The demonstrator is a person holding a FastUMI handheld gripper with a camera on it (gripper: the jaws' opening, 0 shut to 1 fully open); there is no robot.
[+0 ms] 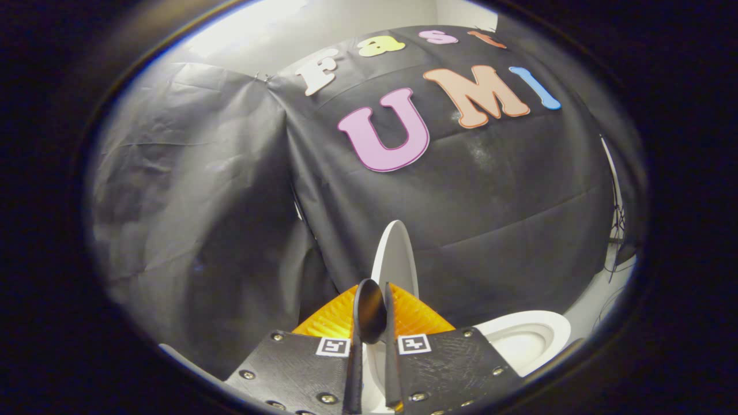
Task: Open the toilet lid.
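Up close, the gripper (pixel 373 323) has both fingers pressed against the thin edge of the white toilet lid (pixel 395 253), which stands raised nearly upright between and just beyond them. Off to the right sits the open toilet bowl (pixel 527 340). Black cloth wall (pixel 490 230) hangs beyond.

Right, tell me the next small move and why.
Probably let go: open the gripper and draw it back. The toilet lid already stands upright, edge-on between the closed fingers, above the open bowl, so the lifting looks done.
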